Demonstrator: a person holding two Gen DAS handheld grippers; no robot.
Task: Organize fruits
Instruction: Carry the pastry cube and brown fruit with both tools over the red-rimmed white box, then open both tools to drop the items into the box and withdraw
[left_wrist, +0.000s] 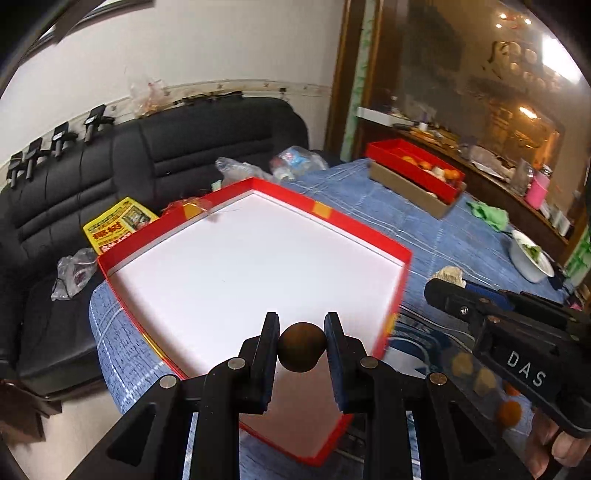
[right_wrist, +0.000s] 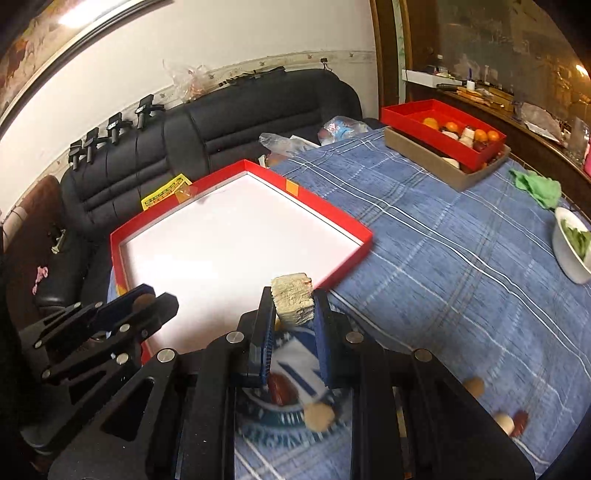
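My left gripper (left_wrist: 301, 347) is shut on a small round brown fruit (left_wrist: 301, 347) and hangs over the near part of a large red tray with a white floor (left_wrist: 236, 266). My right gripper (right_wrist: 293, 310) is shut on a pale, ridged, blocky piece (right_wrist: 292, 302) just above the tray's near right rim (right_wrist: 343, 269). In the right wrist view the left gripper (right_wrist: 147, 301) shows at the lower left, over the tray. The right gripper's black body (left_wrist: 517, 332) fills the right side of the left wrist view. Loose fruits (right_wrist: 319, 415) lie on the blue cloth below.
A second red box with oranges and other fruits (right_wrist: 454, 133) rests on a brown box at the table's far right. A white bowl with greens (right_wrist: 572, 247) and a green cloth (right_wrist: 537, 186) lie right. A black sofa (right_wrist: 221, 125) stands behind the table, with plastic bags on it.
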